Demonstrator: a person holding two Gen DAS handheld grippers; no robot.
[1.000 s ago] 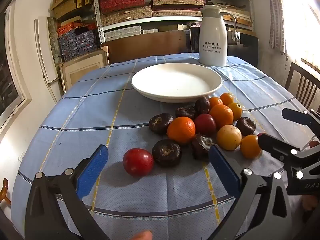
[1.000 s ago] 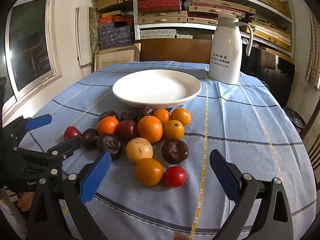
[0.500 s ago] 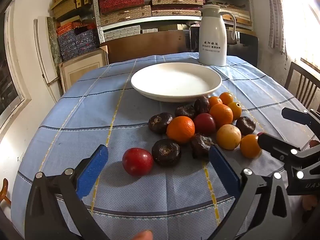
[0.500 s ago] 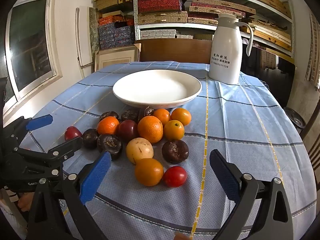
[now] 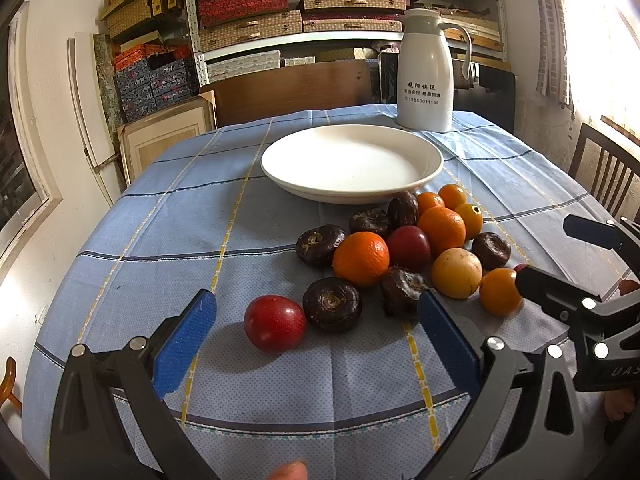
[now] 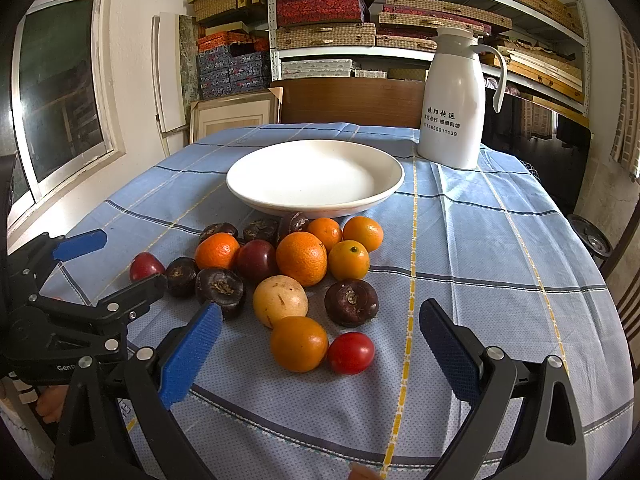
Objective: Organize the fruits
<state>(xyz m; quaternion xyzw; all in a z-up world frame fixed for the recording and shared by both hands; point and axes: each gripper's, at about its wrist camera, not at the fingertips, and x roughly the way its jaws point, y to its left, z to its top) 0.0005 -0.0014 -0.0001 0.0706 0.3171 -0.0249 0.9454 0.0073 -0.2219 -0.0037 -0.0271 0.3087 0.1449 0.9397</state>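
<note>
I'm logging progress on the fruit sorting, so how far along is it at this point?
Nothing looks done: the white plate holds no fruit. Nothing is in hand either; the left gripper and right gripper are both open. Left to do is the whole pile on the tablecloth, including the oranges, dark water chestnuts and the small red fruit.

Both wrist views look low across the fruit pile (image 5: 404, 248) toward the plate (image 6: 316, 204).
</note>
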